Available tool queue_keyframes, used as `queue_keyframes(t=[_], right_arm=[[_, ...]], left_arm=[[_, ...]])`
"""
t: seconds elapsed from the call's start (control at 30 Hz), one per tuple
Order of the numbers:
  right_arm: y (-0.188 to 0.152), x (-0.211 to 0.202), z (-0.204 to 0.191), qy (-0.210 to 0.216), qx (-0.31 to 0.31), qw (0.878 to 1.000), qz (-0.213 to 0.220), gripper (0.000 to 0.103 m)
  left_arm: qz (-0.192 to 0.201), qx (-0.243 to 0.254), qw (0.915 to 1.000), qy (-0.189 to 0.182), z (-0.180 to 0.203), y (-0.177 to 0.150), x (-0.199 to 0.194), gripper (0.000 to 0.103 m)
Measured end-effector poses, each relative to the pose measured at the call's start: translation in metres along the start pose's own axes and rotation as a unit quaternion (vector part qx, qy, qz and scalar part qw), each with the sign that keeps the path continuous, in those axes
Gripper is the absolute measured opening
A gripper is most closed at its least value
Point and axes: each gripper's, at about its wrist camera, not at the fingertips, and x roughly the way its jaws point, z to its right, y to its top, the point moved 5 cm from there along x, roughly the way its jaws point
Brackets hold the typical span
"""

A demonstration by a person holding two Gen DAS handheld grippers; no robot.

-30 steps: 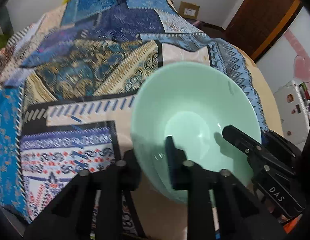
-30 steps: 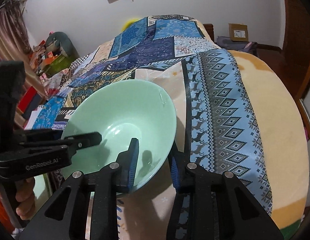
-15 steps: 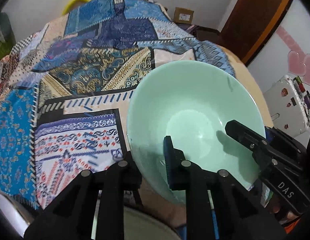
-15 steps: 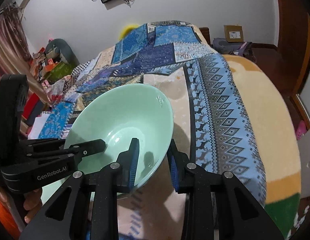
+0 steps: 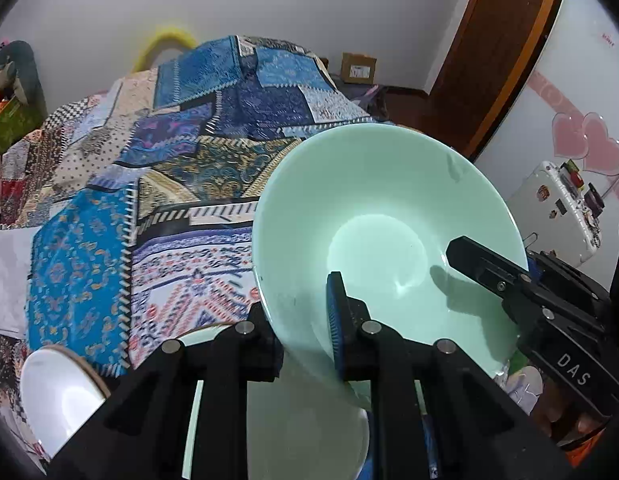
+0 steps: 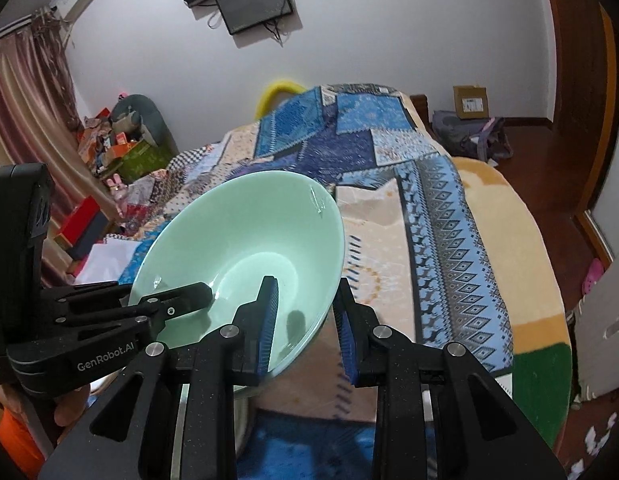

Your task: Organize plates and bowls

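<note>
A large mint-green bowl point(image 5: 381, 216) is held in the air by both grippers, tilted. My left gripper point(image 5: 301, 320) is shut on its near-left rim, one finger inside and one outside. My right gripper point(image 6: 305, 316) is shut on the bowl point(image 6: 245, 240) at its near-right rim; it shows in the left wrist view point(image 5: 509, 280) with a finger inside. Below the bowl lies another mint-green dish point(image 5: 301, 432). A white bowl with a brown rim point(image 5: 57, 392) sits at the lower left.
A bed with a patchwork blanket point(image 5: 169, 168) lies ahead, also in the right wrist view point(image 6: 429, 240). A wooden door point(image 5: 489, 40) and a white cabinet point(image 5: 557, 208) stand to the right. Cluttered boxes point(image 6: 121, 148) line the left wall.
Both grippers have lifted the green bowl up and back from the bed. The second green dish and the white bowl have come into view below.
</note>
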Motion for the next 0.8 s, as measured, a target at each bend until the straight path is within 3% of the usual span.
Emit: queue_keyframes(t=[0.4,0.8], right_arm=[[-0.009,-0.003,-0.063,0.023,-0.026,0.999,0.010,0.026],[-0.030,0.010,-0.130,0.061,-0.050,0.997,-0.003,0.026]], left_arm=[[0.032,-0.029,0.9990,0.013,-0.050,-0.027,-0.064,0.018],[0.043,-0.061,0.9962,0.046,-0.113,-0.067,-0.102,0.018]])
